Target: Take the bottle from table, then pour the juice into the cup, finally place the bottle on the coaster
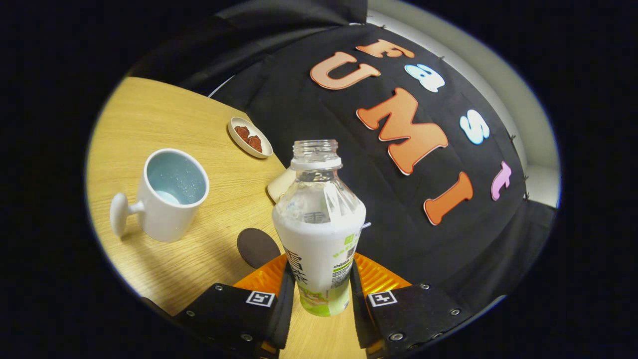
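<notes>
An uncapped plastic bottle (319, 234) with a white and green label stands upright between my two fingers, and my gripper (319, 286) is shut on its lower body. The white cup (167, 194), pale blue inside with a knob handle, sits on the wooden table (149, 119) beyond my left finger, mouth tipped toward me. A dark round coaster (256, 247) lies on the table just ahead of the left finger, between the cup and the bottle. The whole view is tilted.
A small white oval dish (250, 137) holding two reddish-brown pieces sits farther back near the table's far edge. A pale flat object (281, 184) lies partly hidden behind the bottle. The black cloth wall stands behind the table.
</notes>
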